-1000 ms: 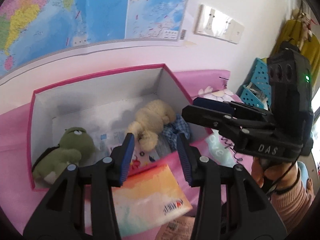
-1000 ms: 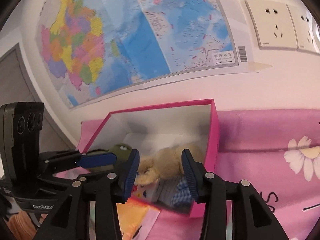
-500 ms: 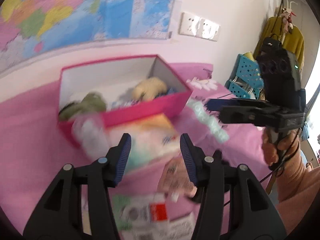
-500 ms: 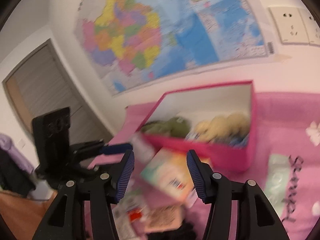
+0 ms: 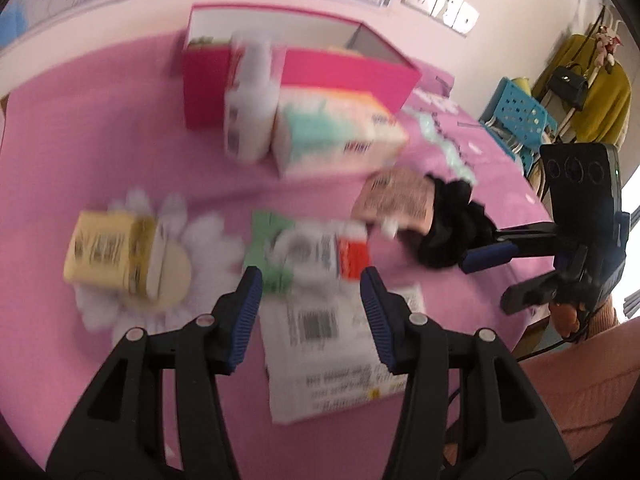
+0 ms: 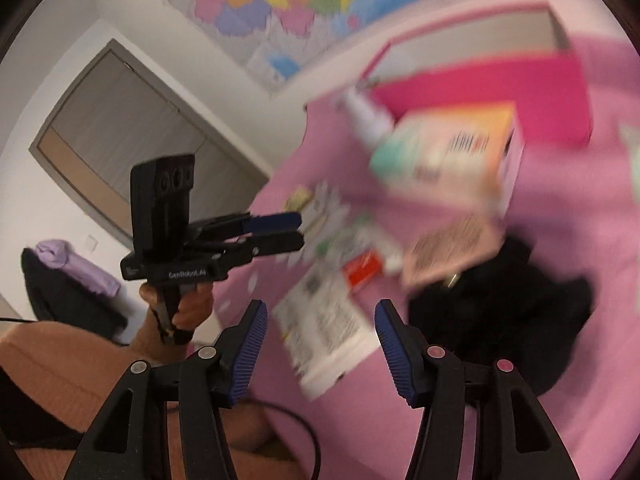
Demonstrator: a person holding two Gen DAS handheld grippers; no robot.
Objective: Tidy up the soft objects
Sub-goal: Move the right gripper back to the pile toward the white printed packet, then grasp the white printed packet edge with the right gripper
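Black plastic left gripper (image 5: pixel 311 304) and right gripper (image 6: pixel 318 340), ribbed blue pads, silver screws, salmon-pink sleeves.

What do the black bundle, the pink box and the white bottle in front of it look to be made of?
Black bundle: soft matte fabric, going by its ruffled, crumpled folds, though blur hides the weave. Pink box: likely cardboard, with thin flat walls, a pink outside and a plain white inside. White bottle: probably smooth plastic with a printed label, but the blur leaves it open.

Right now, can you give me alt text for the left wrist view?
Open left gripper hovers empty over a barcoded white packet on a pink cloth; a pink box, tissue pack and black scrunchie lie beyond.
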